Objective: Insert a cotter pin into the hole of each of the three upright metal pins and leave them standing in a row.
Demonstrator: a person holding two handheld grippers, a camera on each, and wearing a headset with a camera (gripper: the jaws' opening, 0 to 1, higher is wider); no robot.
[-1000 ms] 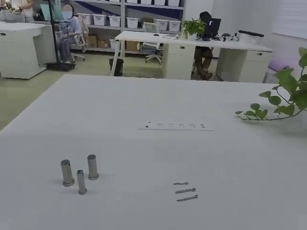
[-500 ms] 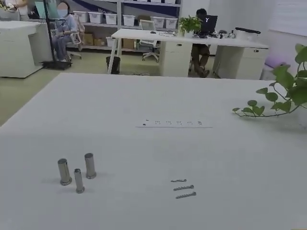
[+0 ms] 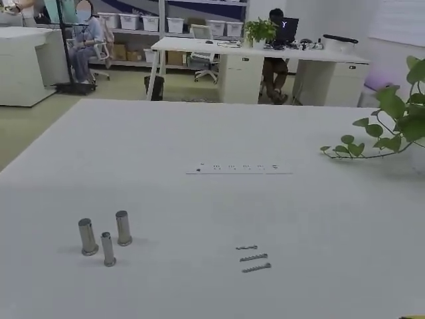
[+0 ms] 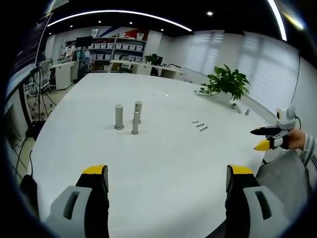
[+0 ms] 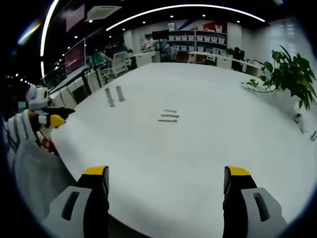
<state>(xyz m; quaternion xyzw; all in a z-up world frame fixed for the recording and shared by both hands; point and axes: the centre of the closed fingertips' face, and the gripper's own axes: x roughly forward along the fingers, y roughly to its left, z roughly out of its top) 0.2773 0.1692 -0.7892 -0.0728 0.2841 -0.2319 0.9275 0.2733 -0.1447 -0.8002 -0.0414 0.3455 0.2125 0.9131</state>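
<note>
Head view: 3 metal pins [image 3: 104,238] upright at 8 o'clock on table [image 3: 199,133]; 3 cotter pins [image 3: 254,258] flat at 5 o'clock. Left gripper view: left gripper [image 4: 167,171] jaws open, metal pins at 11 o'clock. Right gripper view: right gripper [image 5: 166,171] jaws open, cotter pins at 12 o'clock.

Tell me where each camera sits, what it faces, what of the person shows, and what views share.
Head view: on the headset, looking forward and down across the table at the metal pins and cotter pins.
Left gripper view: on the left gripper, facing the metal pins; its open jaws rise below, right gripper at right.
Right gripper view: on the right gripper, facing the cotter pins; open jaws below, left gripper at left.
Shared: metal pins and cotter pins.
</note>
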